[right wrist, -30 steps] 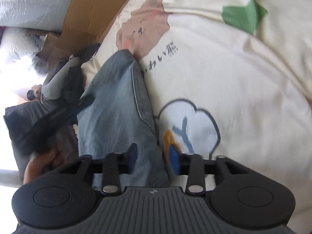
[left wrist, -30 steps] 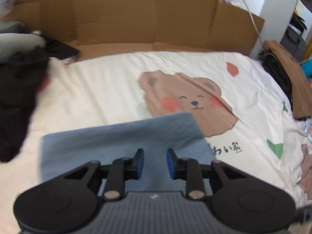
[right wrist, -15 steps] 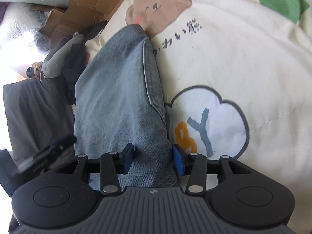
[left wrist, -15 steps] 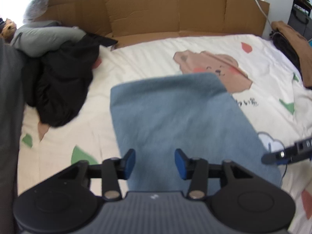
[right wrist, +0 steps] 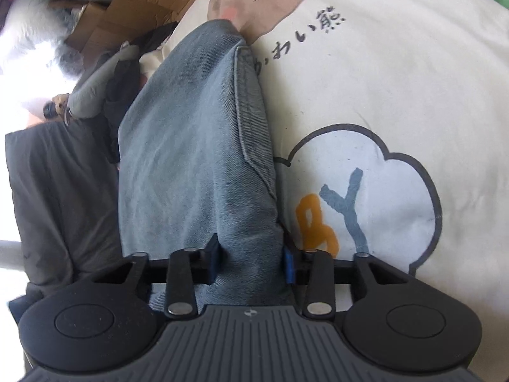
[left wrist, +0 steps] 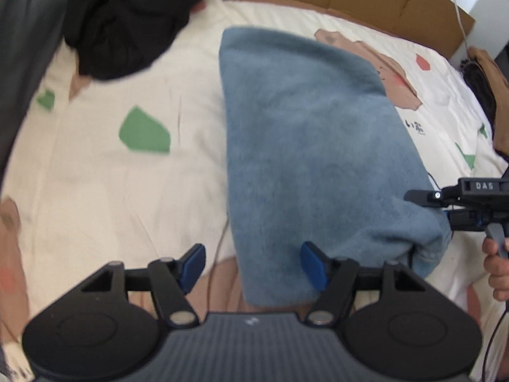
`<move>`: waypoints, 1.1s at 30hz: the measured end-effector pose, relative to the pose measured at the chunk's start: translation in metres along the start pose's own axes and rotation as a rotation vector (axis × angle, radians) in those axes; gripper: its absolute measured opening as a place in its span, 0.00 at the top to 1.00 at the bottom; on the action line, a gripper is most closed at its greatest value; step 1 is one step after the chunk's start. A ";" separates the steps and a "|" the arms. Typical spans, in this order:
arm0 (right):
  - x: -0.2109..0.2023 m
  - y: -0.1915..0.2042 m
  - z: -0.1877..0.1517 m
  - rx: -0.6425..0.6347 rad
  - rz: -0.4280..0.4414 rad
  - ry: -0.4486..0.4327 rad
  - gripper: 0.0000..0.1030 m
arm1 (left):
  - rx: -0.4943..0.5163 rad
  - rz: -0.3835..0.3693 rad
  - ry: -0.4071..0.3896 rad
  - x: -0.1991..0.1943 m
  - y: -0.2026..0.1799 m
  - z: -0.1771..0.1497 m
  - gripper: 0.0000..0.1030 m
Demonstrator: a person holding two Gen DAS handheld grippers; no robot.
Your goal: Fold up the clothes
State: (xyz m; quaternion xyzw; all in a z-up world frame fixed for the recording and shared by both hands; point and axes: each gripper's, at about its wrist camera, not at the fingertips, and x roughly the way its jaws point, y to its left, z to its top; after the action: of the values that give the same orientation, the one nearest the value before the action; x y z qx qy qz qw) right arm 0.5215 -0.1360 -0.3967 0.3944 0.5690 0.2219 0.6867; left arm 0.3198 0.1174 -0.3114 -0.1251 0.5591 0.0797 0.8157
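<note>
Left wrist view: the left gripper (left wrist: 253,262) stands over the near-left corner of the folded blue jeans (left wrist: 311,146), which lie lengthwise on the bed sheet (left wrist: 105,191). Its fingers (left wrist: 313,265) have just been opening and are now spread wide; the right pad overlaps the denim, the left pad sits over bare sheet, and nothing is pinched. The right gripper (left wrist: 423,197) enters from the right edge at the jeans' near-right corner, with part of the person's hand (left wrist: 498,264) below it.

Judgement: 1 fold is laid and the left side looks released; the step in hand is taking up the near end for a further fold. The next move calls for the left fingers to close on the corner hem so both corners lift evenly.

Room: bare sheet lies left of the jeans. A black garment (left wrist: 127,25) sits at the far left, apart from the denim. A cardboard wall (left wrist: 366,3) bounds the far side, and a brown garment (left wrist: 490,76) lies at the right edge.

Right wrist view: the right gripper (right wrist: 251,259) has the jeans' (right wrist: 197,146) near end between its fingers (right wrist: 213,259), which have just been closing. The denim bulges in the gap and both pads appear pressed against it. The seamed edge runs along the right, beside the cloud print (right wrist: 366,197). The sheet (right wrist: 397,79) to the right is free; a dark grey cloth (right wrist: 60,197) borders the jeans on the left.
</note>
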 end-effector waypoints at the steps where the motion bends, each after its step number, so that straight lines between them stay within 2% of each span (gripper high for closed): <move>1: -0.003 0.001 0.000 0.003 0.008 -0.003 0.67 | 0.025 0.014 0.007 0.004 0.000 -0.003 0.44; 5: -0.007 0.011 -0.001 -0.019 -0.003 -0.003 0.67 | 0.128 0.089 0.041 0.023 -0.002 -0.014 0.53; 8: -0.004 0.008 0.001 -0.023 -0.008 0.008 0.63 | 0.106 0.089 0.034 0.014 0.003 -0.011 0.62; 12: -0.003 0.002 0.007 -0.019 -0.010 0.005 0.58 | 0.065 0.064 -0.033 -0.017 0.012 -0.002 0.63; 15: -0.003 -0.002 0.009 -0.003 0.003 -0.029 0.55 | -0.029 0.010 -0.108 -0.038 0.026 0.007 0.53; 17: 0.000 -0.004 0.014 0.018 0.014 -0.045 0.54 | -0.105 -0.047 -0.146 -0.038 0.036 0.012 0.44; 22: 0.017 0.001 0.030 0.027 0.022 -0.048 0.54 | -0.177 -0.112 -0.100 0.005 0.042 0.021 0.42; 23: 0.021 0.003 0.033 0.017 0.017 -0.045 0.54 | -0.190 -0.130 -0.105 0.011 0.043 0.022 0.40; 29: 0.031 0.005 0.043 -0.001 0.024 -0.046 0.50 | -0.227 -0.226 -0.134 0.035 0.038 0.032 0.40; 31: 0.031 0.006 0.042 -0.006 0.022 -0.057 0.54 | -0.244 -0.248 -0.132 0.042 0.038 0.035 0.38; 33: 0.028 0.009 0.041 -0.017 0.013 -0.076 0.66 | -0.259 -0.267 -0.128 0.047 0.038 0.038 0.37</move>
State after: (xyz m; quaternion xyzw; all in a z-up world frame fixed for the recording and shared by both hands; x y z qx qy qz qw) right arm 0.5688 -0.1215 -0.4048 0.4005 0.5381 0.2161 0.7095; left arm 0.3602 0.1642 -0.3467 -0.2970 0.4697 0.0499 0.8299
